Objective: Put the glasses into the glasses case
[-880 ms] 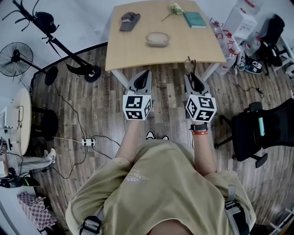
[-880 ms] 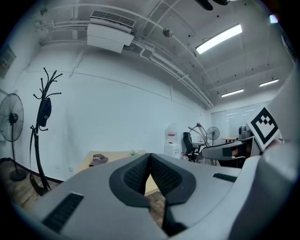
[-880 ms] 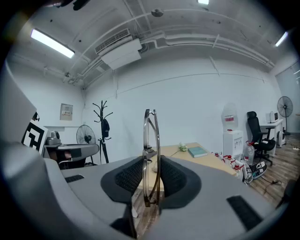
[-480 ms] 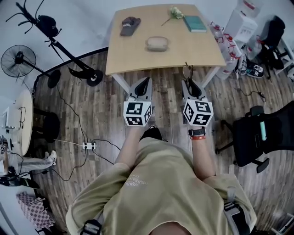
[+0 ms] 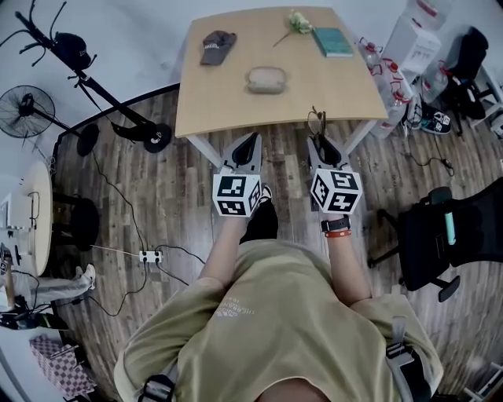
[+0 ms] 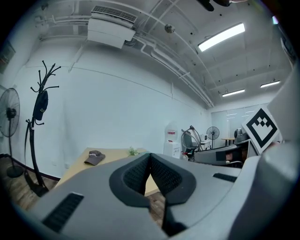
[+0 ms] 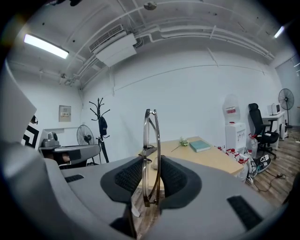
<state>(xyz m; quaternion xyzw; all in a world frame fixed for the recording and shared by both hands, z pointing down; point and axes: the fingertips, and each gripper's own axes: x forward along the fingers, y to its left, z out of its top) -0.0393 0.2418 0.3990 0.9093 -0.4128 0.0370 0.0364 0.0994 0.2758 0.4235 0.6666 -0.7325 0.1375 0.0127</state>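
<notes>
A pair of thin metal-framed glasses (image 7: 151, 154) stands folded and on edge between the pads of my right gripper (image 7: 151, 180), which is shut on it. From the head camera the glasses (image 5: 317, 122) stick out past the right gripper (image 5: 321, 141) just short of the table's near edge. My left gripper (image 5: 250, 141) is level with it on the left, shut and holding nothing; its pads (image 6: 150, 176) meet. The beige glasses case (image 5: 266, 78) lies closed in the middle of the wooden table (image 5: 228, 102).
On the table are a dark cap (image 5: 217, 45) at the far left, a flower (image 5: 297, 21) and a teal book (image 5: 332, 41) at the far right. A black office chair (image 5: 448, 232) stands to the right, a scooter (image 5: 118, 110) to the left, and water bottles (image 5: 389, 74) beside the table.
Both grippers have moved forward toward the table's near edge as the person steps closer. The glasses stay held in the right gripper.
</notes>
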